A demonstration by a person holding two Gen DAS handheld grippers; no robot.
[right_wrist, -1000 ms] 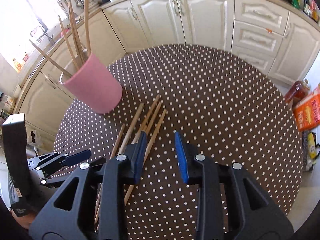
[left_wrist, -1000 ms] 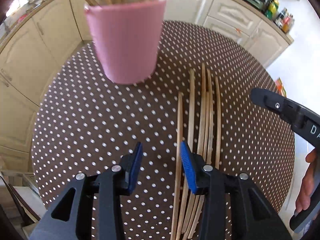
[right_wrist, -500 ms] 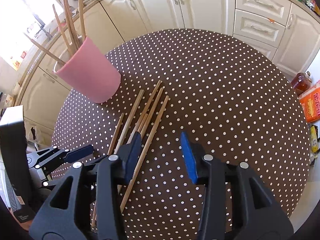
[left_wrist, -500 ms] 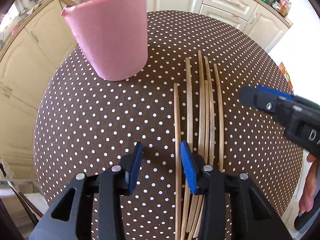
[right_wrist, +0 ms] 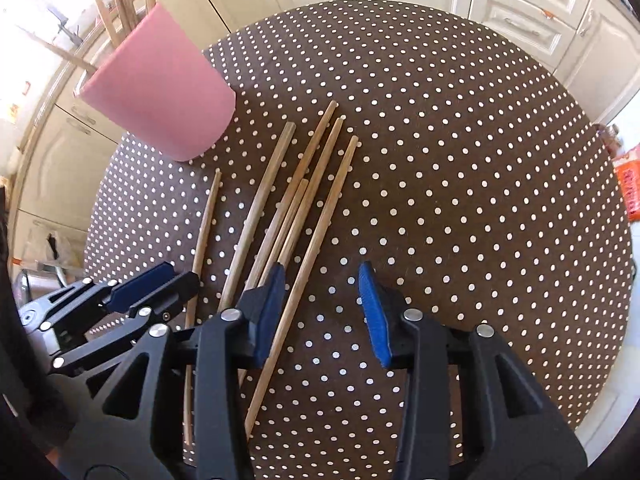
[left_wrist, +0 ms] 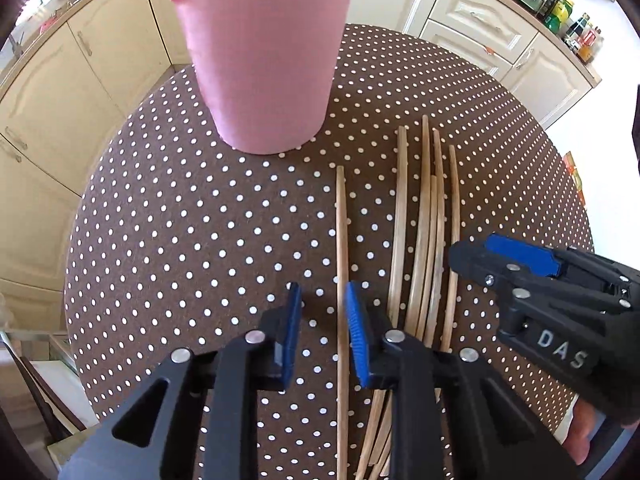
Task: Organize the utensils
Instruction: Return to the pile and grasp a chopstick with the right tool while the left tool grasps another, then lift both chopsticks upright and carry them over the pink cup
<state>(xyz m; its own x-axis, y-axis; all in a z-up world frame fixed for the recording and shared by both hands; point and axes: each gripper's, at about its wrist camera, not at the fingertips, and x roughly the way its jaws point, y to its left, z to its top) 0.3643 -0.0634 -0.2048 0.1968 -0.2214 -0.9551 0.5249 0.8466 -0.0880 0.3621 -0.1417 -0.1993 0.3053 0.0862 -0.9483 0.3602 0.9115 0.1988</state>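
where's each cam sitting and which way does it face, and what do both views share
Left wrist: rides the left gripper, aimed steeply down along its jaws at the loose chopsticks, pink cup beyond; the right gripper and part of a hand show at the right edge.
Right wrist: rides the right gripper, aimed steeply down at the same chopsticks; the left gripper shows at left.
Shared: chopsticks, pink cup, dotted table, cabinets, and each other's gripper.

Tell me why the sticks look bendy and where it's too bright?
Left wrist view: the fisheye lens bows the straight chopsticks and rounds the table. Right wrist view: window light washes out the top-left corner behind the pink cup; the sticks stay sharp.
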